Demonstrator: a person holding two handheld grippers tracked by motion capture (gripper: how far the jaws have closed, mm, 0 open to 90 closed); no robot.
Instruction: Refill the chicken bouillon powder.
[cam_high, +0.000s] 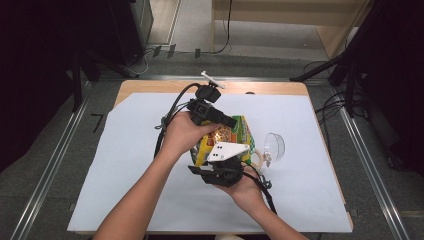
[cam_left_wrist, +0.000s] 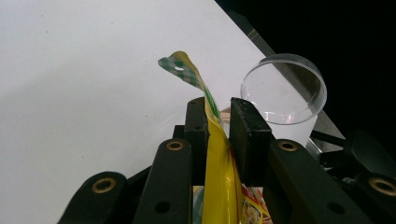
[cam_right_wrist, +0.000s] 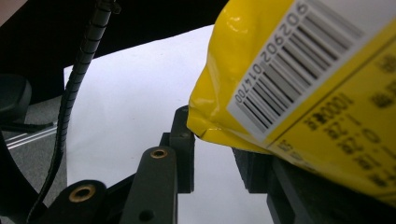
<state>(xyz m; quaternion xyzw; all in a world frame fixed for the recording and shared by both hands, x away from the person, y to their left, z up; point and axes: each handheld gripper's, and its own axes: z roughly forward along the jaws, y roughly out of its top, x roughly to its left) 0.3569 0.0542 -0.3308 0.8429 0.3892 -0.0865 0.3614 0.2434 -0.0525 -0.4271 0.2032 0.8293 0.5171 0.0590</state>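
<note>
A yellow snack bag (cam_high: 231, 140) is held above the white table cover (cam_high: 125, 165), near a clear plastic cup (cam_high: 274, 146). Its edge is pinched between the narrowed jaws of the left gripper (cam_left_wrist: 218, 128). The bag's bottom corner is seen at the jaws of the right gripper (cam_right_wrist: 215, 154), apparently gripped, though the far pad is hidden.

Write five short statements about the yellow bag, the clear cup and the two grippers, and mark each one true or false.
1. The left gripper has its fingers closed on the yellow bag. True.
2. The clear cup stands on the white sheet. True.
3. The bag lies flat on the table, untouched. False: both grippers hold it up.
4. The cup is full of snacks. False: it looks empty.
5. A barcode shows on the bag near the right gripper. True.
</note>
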